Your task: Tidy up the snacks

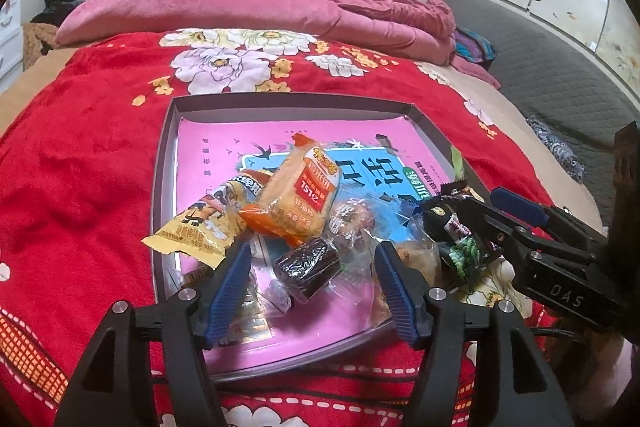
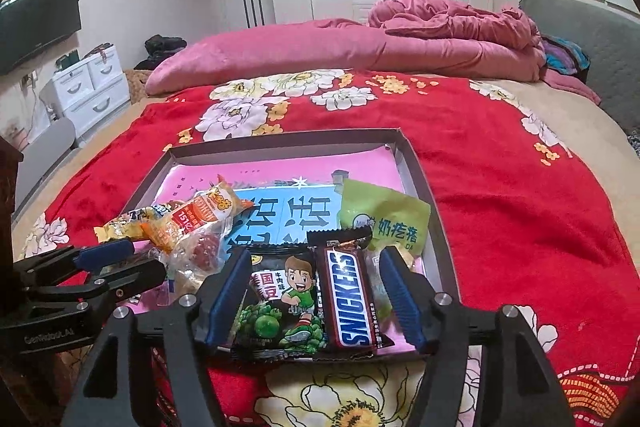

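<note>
Nearest in the left wrist view, the left gripper (image 1: 314,291) is held open over the near edge of the tray (image 1: 160,187). A small dark roll in clear wrap (image 1: 306,263) lies between its blue pads, touched by neither. At 11 o'clock from the roll, a yellow packet (image 1: 200,223) is seen hanging over the tray's left rim. At 12 o'clock, a bread pack (image 1: 298,193) is seen, with "151" printed on its red label.

In the right wrist view, the right gripper (image 2: 316,299) is also held open. Two snacks lie side by side between its pads: a black bag with a cartoon boy and green peas (image 2: 280,303), and a bar marked "SNICKERS" (image 2: 350,301). No pad is pressed on them. Farther off, at 1 o'clock, a light green packet (image 2: 382,217) with Chinese writing is propped against the tray's right wall. The tray rests on a red flowered blanket (image 2: 500,187).
</note>
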